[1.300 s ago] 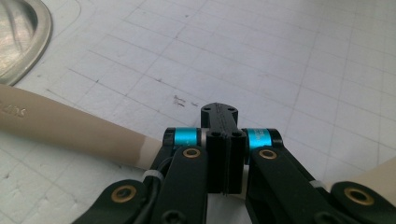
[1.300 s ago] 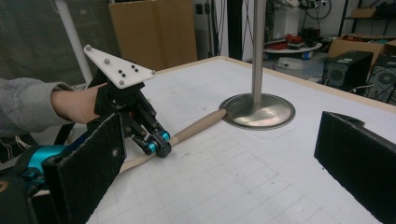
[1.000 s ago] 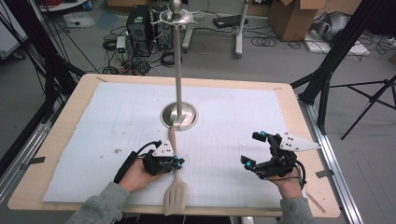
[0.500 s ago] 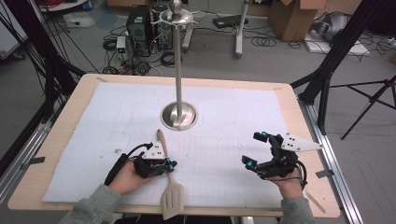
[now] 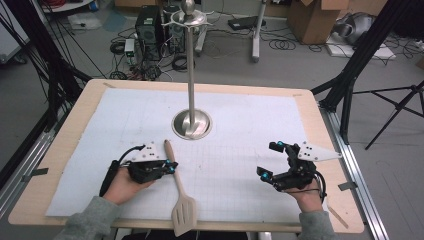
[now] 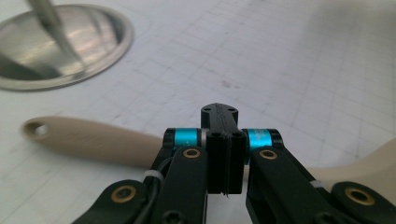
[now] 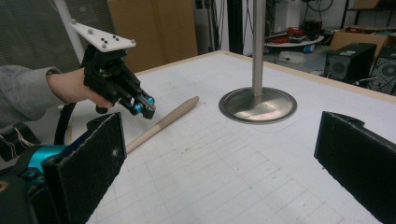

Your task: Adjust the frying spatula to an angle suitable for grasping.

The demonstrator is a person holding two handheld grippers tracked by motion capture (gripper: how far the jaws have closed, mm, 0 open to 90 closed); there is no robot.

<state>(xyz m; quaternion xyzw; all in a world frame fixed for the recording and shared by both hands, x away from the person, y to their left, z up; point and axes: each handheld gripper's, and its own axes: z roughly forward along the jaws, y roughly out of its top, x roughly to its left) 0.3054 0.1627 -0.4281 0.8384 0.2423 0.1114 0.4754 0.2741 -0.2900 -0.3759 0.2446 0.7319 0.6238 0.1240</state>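
Left claw (image 5: 170,166), jaws pressed together on nothing, has slid left off the spatula (image 5: 179,200), lower centre. We judge the spatula released; right claw (image 5: 270,160) gapes wide, idle.

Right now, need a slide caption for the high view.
Shut left gripper beside a wooden spatula's handle, right gripper open, steel stand behind.

The high view looks forward and down from the near edge, taking in the whole table (image 5: 70,115), with the metal stand (image 5: 191,122) toward 12 o'clock. The left gripper view sits low over the mat, very near the wooden spatula (image 6: 93,140). The right gripper view faces level across toward 9 o'clock. All three share the stand's base and the spatula's handle
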